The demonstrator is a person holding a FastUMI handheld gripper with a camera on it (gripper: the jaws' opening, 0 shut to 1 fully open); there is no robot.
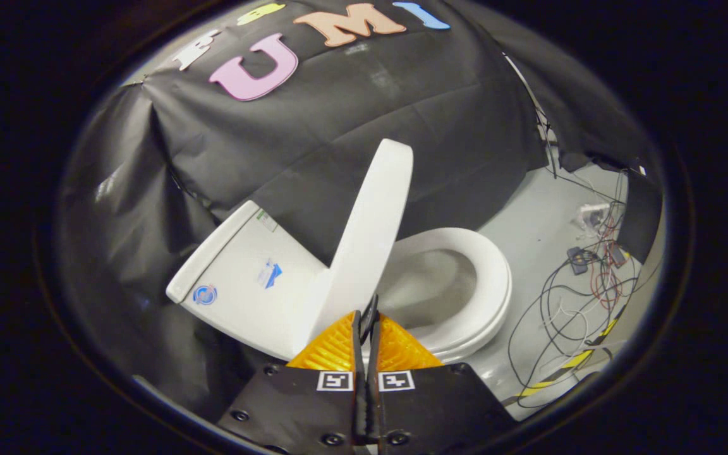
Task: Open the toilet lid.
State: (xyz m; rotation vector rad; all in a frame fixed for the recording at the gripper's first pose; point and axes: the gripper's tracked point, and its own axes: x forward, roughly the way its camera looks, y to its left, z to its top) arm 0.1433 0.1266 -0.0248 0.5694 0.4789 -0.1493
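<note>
We see the hand-held gripper clenched at the raised lid: stiff, light, hinged; grip its edge.

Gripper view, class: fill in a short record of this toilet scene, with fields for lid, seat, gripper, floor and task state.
lid: white plastic toilet lid, raised steeply, edge toward the camera
seat: white oval toilet seat, down, bowl exposed
gripper: gripper, fingers together at the lid's lower edge; grip on it unclear
floor: grey floor with tangled loose cables
task state: lid largely open
</note>
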